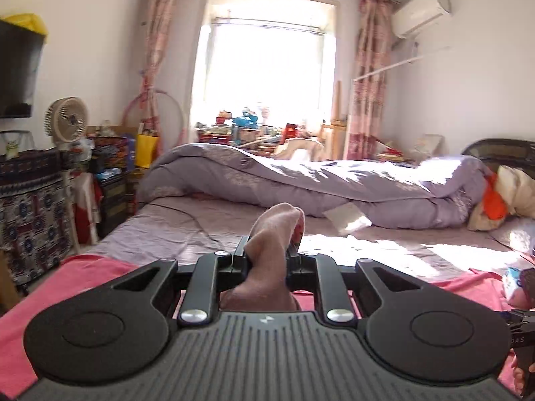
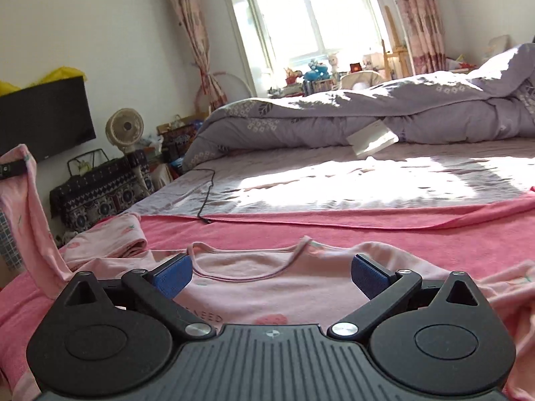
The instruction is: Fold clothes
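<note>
- Left wrist view: the left gripper [image 1: 267,254] has its jaws clamped on a bunch of pale pink fabric, a sleeve of the pyjama top [image 1: 271,250], which stands up between the fingers and runs back under the gripper body.
- Right wrist view: the right gripper [image 2: 271,272] hovers low with its jaws spread wide, nothing between them; the blue pads [image 2: 174,275] frame the round neckline of the pink pyjama top [image 2: 267,287].
- That top lies flat, front up, on a pink towel [image 2: 367,234] spread over the near part of the bed; a strawberry print and part of some lettering show just ahead of the gripper body.
- At the left edge of the right wrist view, one sleeve of the top rises off the bed to the other gripper [image 2: 11,168], seen only as a dark sliver.
- A second pale pink garment [image 2: 110,237] lies crumpled on the towel, left of the top.
- Beyond the towel, a black cable [image 2: 209,193] trails across the mauve sheet [image 2: 301,173], with its end at the towel's far edge.
- Farther back, a white booklet [image 2: 371,138] sticks out from under a rumpled lilac duvet [image 2: 334,113].
- Against the left wall stand a beige fan [image 2: 124,130] and a dark television [image 2: 46,120]; a sunlit window [image 2: 314,23] with pink curtains [image 2: 194,33] fills the far wall.
</note>
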A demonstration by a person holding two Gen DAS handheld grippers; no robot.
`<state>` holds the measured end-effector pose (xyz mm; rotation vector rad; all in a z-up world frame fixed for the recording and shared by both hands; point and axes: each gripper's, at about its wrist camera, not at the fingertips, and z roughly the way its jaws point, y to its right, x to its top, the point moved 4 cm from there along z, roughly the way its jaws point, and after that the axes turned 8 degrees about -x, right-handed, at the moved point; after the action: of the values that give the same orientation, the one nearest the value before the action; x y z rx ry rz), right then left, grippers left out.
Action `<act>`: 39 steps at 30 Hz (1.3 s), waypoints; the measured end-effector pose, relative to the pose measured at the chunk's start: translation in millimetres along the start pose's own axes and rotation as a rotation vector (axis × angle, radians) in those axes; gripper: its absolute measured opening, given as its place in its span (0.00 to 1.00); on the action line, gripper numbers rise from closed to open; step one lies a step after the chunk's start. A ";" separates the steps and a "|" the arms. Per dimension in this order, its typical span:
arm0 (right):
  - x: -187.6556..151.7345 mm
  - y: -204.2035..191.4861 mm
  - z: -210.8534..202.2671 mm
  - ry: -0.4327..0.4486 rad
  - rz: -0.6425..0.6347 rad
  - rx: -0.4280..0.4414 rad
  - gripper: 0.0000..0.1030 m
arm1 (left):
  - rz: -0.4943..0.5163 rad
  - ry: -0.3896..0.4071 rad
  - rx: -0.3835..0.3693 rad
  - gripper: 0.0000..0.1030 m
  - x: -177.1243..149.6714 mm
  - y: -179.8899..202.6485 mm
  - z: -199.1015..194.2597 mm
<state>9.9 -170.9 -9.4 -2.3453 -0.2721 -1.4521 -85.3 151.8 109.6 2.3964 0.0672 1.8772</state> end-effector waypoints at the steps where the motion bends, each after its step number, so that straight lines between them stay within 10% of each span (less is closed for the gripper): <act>1: -5.5 21.1 -13.9 0.012 0.011 -0.038 1.00 | 0.030 -0.023 -0.052 0.24 -1.5 33.2 21.6; 8: -59.9 129.6 -37.6 -0.020 0.283 -0.113 0.99 | 0.189 -0.551 -0.206 0.44 -141.4 205.9 166.3; 11: -61.2 143.0 -42.2 0.007 0.348 -0.058 0.99 | 0.301 -0.517 -0.191 0.45 -173.5 233.0 142.2; 16: -61.8 145.5 -42.4 0.008 0.341 -0.041 0.99 | 0.297 -0.428 -0.277 0.61 -135.6 206.3 85.4; 21: -57.9 135.7 -44.8 0.003 0.284 -0.081 0.99 | 0.275 -0.291 -0.057 0.68 -108.2 106.8 29.7; 24: -46.1 102.3 -43.3 0.001 0.138 -0.111 0.99 | 0.292 -0.321 0.222 0.67 -121.0 35.0 19.3; 27: -21.0 41.4 -30.5 0.010 0.008 -0.009 0.99 | 0.265 -0.357 0.332 0.66 -137.0 -9.9 24.0; 39: 14.1 -262.6 135.7 -0.170 -0.522 0.221 0.96 | 0.003 -0.384 0.062 0.59 -161.4 -62.0 51.7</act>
<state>35.9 123.6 2.8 -2.3123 -1.1002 -1.3390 -72.4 195.7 -65.0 2.7507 0.0937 1.4012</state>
